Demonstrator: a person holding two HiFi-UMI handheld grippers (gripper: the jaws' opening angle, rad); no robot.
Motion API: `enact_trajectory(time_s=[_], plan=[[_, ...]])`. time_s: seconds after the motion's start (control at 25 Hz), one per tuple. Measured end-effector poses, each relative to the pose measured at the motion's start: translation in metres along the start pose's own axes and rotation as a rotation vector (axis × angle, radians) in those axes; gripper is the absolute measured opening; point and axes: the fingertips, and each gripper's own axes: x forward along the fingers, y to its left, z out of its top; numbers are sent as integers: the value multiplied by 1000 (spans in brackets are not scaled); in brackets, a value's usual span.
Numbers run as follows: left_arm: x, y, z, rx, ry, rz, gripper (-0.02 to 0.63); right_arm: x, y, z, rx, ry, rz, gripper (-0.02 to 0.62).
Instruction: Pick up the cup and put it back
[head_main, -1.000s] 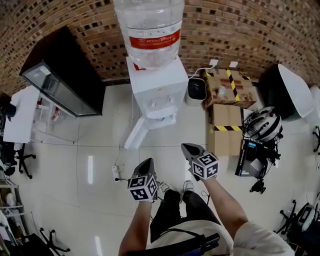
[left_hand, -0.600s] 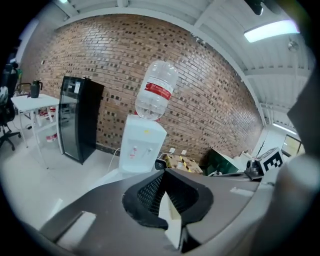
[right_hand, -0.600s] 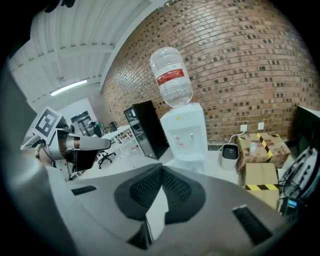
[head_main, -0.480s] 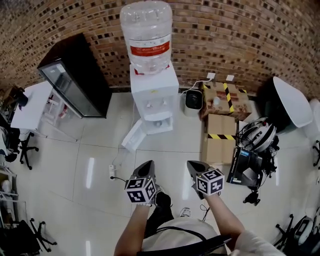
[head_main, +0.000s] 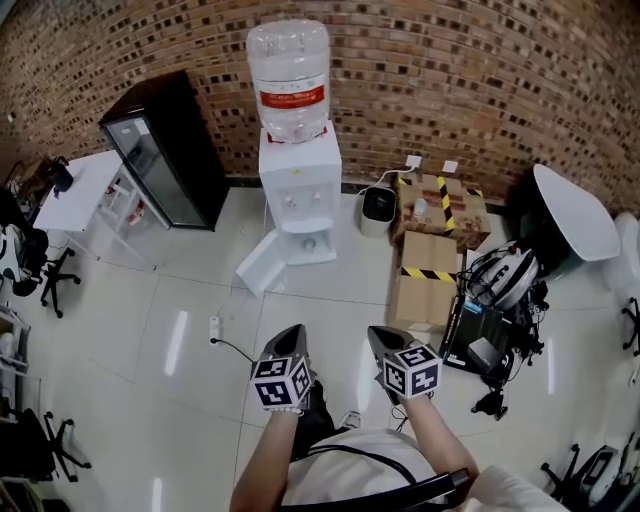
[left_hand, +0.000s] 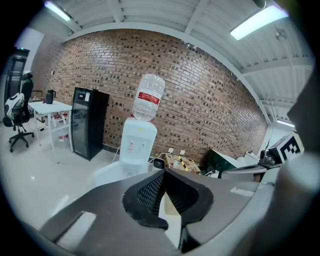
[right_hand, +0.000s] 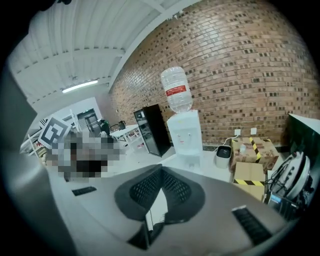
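Both grippers are held side by side above the floor, in front of the person's body. My left gripper (head_main: 291, 333) is shut with nothing between its jaws, and its tips meet in the left gripper view (left_hand: 164, 172). My right gripper (head_main: 374, 334) is also shut and empty, its tips closed in the right gripper view (right_hand: 161, 170). Well ahead stands a white water dispenser (head_main: 297, 190) with a clear bottle on top, against the brick wall. A small white cup-like thing (head_main: 420, 207) sits on a taped cardboard box, too small to be sure.
A black glass-door fridge (head_main: 165, 150) stands left of the dispenser, with a white table (head_main: 78, 190) further left. The dispenser's lower door (head_main: 262, 268) hangs open. A white bin (head_main: 377, 208), cardboard boxes (head_main: 424, 270), a helmet (head_main: 500, 275) and gear lie to the right. A power strip (head_main: 215, 327) lies on the floor.
The view has drawn back from the water dispenser, which now looks smaller and farther off. Both grippers stay shut and level in front of the body.
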Motion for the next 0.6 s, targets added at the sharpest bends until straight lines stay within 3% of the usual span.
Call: enact_trajectory(time_s=[0.6], plan=[[-28,-33,3,35,-56,2,3,-35,12,15,-76,-55,26,3]])
